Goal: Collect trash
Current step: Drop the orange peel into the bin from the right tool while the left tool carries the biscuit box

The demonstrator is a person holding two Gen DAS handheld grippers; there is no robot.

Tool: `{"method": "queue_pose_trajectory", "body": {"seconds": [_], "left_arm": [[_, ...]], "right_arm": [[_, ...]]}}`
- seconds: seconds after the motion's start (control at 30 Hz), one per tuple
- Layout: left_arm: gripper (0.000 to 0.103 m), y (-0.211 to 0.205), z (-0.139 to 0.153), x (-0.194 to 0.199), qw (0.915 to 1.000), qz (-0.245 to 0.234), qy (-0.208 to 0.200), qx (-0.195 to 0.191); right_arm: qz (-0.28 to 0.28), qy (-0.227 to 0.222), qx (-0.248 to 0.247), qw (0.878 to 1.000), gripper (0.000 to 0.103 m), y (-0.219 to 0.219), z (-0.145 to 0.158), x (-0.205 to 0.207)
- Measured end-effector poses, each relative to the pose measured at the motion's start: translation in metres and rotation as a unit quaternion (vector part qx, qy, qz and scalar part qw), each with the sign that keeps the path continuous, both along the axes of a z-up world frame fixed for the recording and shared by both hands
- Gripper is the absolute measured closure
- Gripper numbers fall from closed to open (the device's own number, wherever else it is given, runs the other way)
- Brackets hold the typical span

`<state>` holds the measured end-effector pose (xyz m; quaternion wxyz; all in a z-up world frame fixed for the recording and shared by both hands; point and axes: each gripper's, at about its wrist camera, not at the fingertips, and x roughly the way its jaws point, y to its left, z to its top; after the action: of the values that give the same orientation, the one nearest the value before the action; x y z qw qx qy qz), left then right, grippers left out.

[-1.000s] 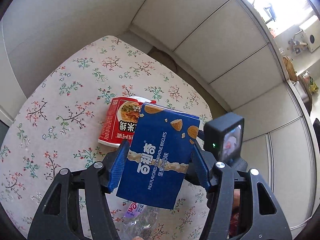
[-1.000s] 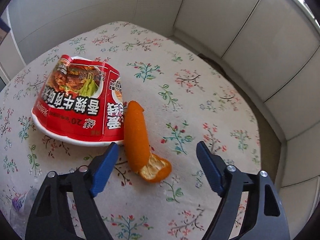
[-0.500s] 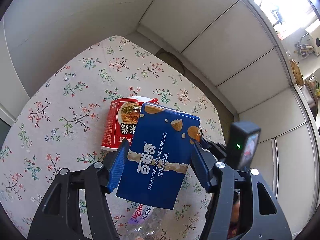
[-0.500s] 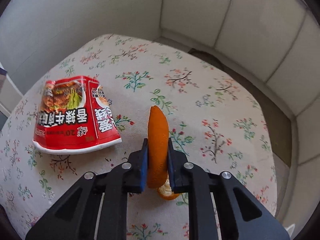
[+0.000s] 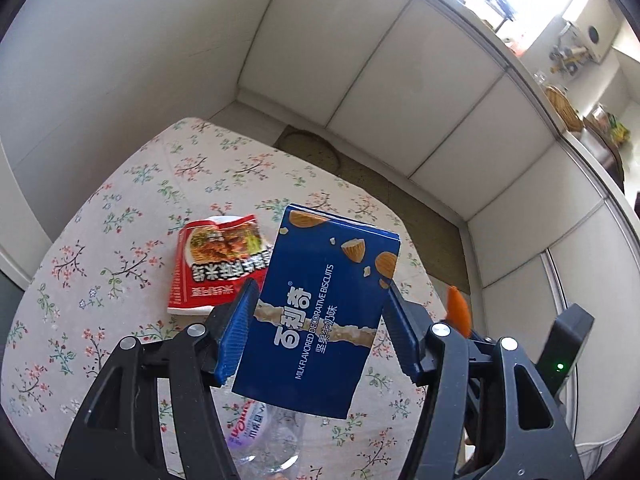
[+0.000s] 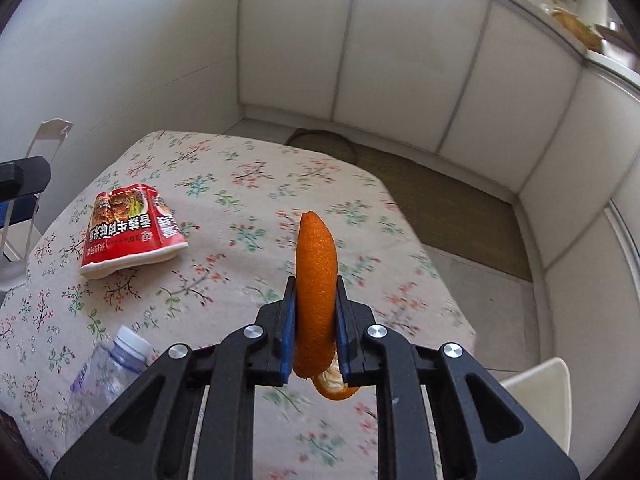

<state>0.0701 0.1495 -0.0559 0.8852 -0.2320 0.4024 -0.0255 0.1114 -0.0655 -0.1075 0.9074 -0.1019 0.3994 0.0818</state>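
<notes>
Left gripper [image 5: 318,330] clamps the blue biscuit box [image 5: 320,312] above the floral table [image 6: 248,184]. Right gripper [image 6: 315,334] pinches the orange peel [image 6: 316,280], lifted clear. Red noodle wrapper [image 6: 128,228] far left, plastic bottle [image 6: 104,376] near left remain. Likely carry-to-bin step; next, release into a bin, none in view.

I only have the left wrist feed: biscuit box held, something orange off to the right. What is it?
Observer: An orange peel, pinched between the right gripper fingers, lifted off the table.
Operator: What's the clear thing under my box?
Observer: A plastic bottle with a white cap, lying on the cloth near the right gripper.
Operator: Anything else left?
Observer: The red noodle wrapper, flat on the table, untouched by either gripper.
</notes>
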Motion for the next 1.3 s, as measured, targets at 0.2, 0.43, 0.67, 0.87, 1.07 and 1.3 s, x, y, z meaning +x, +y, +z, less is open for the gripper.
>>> {"method": "queue_pose_trajectory", "body": {"seconds": [0.2, 0.43, 0.67, 0.87, 1.07, 1.3], "left_arm": [[0.044, -0.034, 0.006, -0.007, 0.9994, -0.028, -0.018, 0.001], [0.044, -0.085, 0.01, -0.012, 0.997, -0.063, -0.029, 0.035], [0.044, -0.133, 0.005, -0.018, 0.9956, -0.089, -0.024, 0.018], [0.044, -0.185, 0.001, -0.021, 0.992, -0.123, -0.014, 0.022], [0.044, -0.23, 0.003, -0.026, 0.9882, -0.15, -0.021, 0.026], [0.044, -0.283, 0.007, -0.03, 0.9814, -0.187, -0.027, 0.034]], "right_arm": [[-0.042, -0.017, 0.014, 0.999, 0.086, -0.055, 0.017, -0.03], [-0.093, -0.033, 0.013, 0.995, 0.086, -0.121, 0.031, -0.057], [-0.16, -0.032, 0.016, 0.986, 0.086, -0.198, 0.032, -0.079], [-0.203, -0.033, 0.024, 0.978, 0.086, -0.242, 0.027, -0.093], [-0.24, -0.044, 0.048, 0.969, 0.083, -0.273, 0.03, -0.105], [-0.295, -0.056, 0.077, 0.951, 0.056, -0.312, 0.034, -0.119]]}}
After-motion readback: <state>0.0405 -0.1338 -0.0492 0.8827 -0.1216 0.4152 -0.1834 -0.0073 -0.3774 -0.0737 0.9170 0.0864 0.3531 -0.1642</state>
